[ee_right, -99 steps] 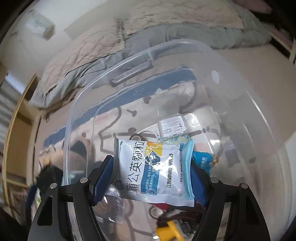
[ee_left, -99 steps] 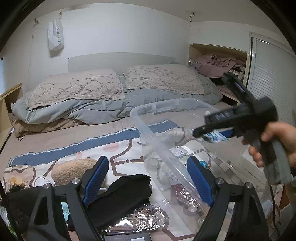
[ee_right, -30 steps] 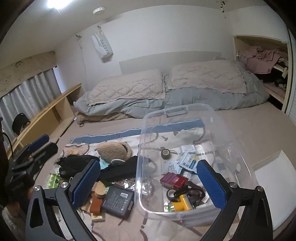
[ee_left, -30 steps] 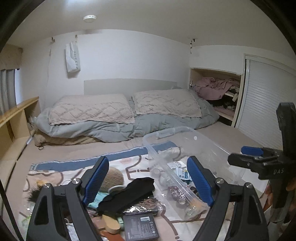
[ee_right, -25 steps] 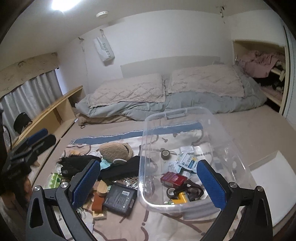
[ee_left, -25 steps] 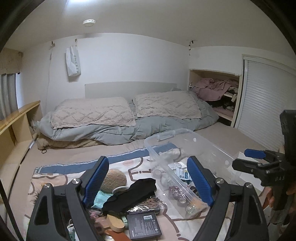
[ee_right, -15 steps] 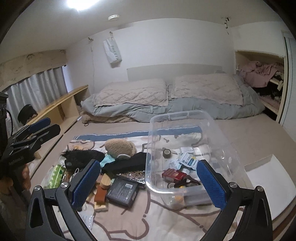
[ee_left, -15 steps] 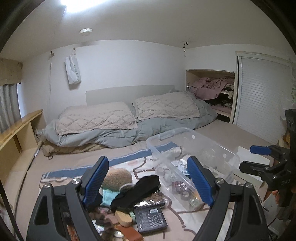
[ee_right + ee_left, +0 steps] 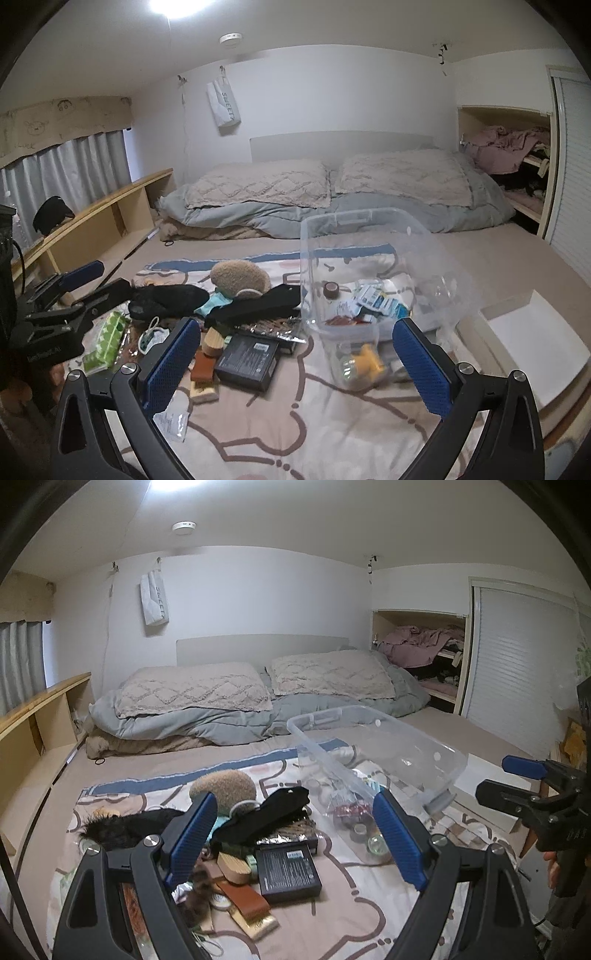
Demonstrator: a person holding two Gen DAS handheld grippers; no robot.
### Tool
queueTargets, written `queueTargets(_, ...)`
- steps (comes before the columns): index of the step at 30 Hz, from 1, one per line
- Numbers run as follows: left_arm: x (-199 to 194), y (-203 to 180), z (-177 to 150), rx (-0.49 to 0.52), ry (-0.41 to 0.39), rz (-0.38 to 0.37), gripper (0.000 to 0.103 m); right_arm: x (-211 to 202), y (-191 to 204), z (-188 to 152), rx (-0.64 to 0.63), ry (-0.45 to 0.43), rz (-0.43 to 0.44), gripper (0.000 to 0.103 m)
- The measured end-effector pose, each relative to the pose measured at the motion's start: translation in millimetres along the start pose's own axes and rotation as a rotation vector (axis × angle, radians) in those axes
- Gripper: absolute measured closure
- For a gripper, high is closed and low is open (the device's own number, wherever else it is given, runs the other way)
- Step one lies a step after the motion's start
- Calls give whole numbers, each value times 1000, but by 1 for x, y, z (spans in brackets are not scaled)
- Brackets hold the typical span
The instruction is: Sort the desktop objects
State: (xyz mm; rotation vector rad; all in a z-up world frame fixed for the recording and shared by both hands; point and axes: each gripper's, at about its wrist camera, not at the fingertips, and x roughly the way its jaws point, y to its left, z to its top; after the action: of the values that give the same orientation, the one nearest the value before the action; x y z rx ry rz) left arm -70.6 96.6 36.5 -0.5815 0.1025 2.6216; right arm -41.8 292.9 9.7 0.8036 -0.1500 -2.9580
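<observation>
Both grippers hang back from the work, spread wide and empty: the left gripper (image 9: pixel 295 842) frames the clutter between its blue pads without touching any of it, and the right gripper (image 9: pixel 295 365) likewise stands apart with nothing in its jaws, which reads as a pause to choose the next item. The task's things split into two groups on the patterned mat (image 9: pixel 258 435) laid over the bed. A clear plastic bin (image 9: pixel 369 236) sits on the mat's right part, its open top facing up so items can be dropped in; it already holds sachets, a roll of tape (image 9: pixel 330 290) and a yellow object low against its near wall. Just left of it lies the unsorted pile: a black box (image 9: pixel 247 360), wooden blocks (image 9: pixel 207 354), a green tissue pack (image 9: pixel 107 339), black fabric pieces (image 9: pixel 255 306) and a brown plush ball (image 9: pixel 240 277). The black box lies flat at the pile's near edge with bare mat in front, so it looks the easiest to reach. The bin's near wall is the edge to clear, while the space above its rim is open. A white lid-like panel (image 9: pixel 532 347) lies beyond the bin to the right, near the bed's edge.
</observation>
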Motion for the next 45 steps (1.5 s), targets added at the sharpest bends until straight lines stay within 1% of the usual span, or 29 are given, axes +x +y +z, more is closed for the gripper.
queueTargets(8,-1,-5,-24,-17,33,-41,16,-4,6,-21,22,4,-34,0)
queueTargets(14,1,-10,-28,-6,41,-68,16,-8,11,-33,-2,3,-124,0)
queueTargets(17,1,-11,-29,-6,43,-68,16,-10,8,-36,0,6,-157,0)
queueTargets(20,2,-12,-29,-1,55,-61,16,-13,2,-38,28,-9,-179,0)
queueTargets(24,4,-18,-30,22,66,-50,16,-12,0,-40,35,-4,-215,0)
queueTargets(26,5,-22,-30,38,68,-51,13,-11,2,-41,25,-4,-221,0)
queueTargets(27,4,-23,-30,43,64,-50,10,-10,3,-41,19,-3,-224,0)
queueTargets(30,4,-24,-30,42,56,-55,9,-8,4,-41,19,6,-223,0)
queueTargets(34,9,-21,-31,24,84,-64,9,-8,0,-43,43,3,-225,0)
queueTargets(38,12,-18,-31,14,101,-74,8,-11,2,-43,37,-9,-243,0)
queueTargets(40,12,-18,-32,19,104,-77,1,-12,6,-42,19,-13,-256,0)
queueTargets(45,10,-24,-32,46,96,-80,1,-13,12,-42,-11,-24,-272,0)
